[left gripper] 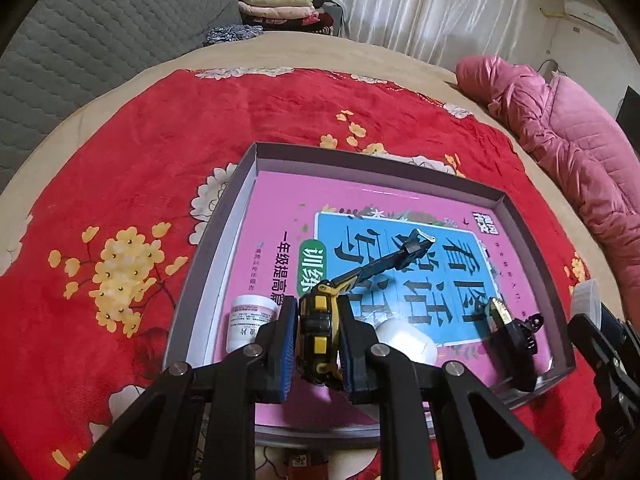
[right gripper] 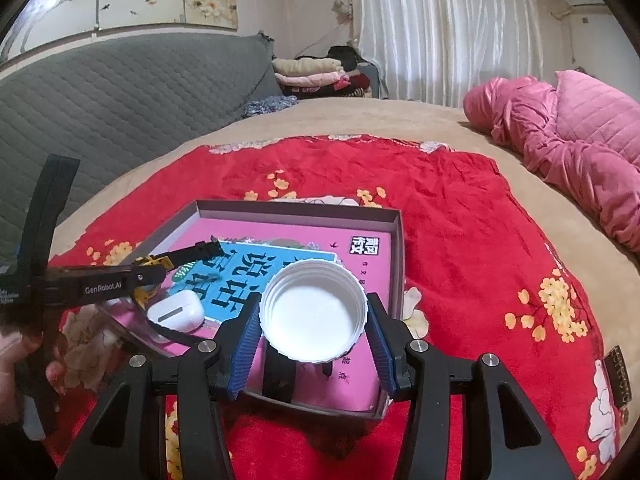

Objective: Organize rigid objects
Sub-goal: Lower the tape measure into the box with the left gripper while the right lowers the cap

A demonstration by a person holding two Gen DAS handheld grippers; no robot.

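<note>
The left gripper (left gripper: 318, 344), clamped on a toy excavator (left gripper: 320, 320), hovered over the box (left gripper: 240, 200), apparently about to lower and release it at the book's (left gripper: 280, 208) six o'clock edge, while the right gripper (right gripper: 314, 338) squeezed a white cap (right gripper: 314, 312).

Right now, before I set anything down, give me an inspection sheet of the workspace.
Surface: red floral blanket on a bed.
Job's things: shallow box holding a pink workbook, white jar, white earbud case, black clip.
Clutter: nothing seen.
Grippers: left gripper shut on a yellow toy excavator; right gripper shut on a white cap.
Cables: nothing seen.
Surroundings: pink quilt, grey headboard, folded clothes, curtains.
</note>
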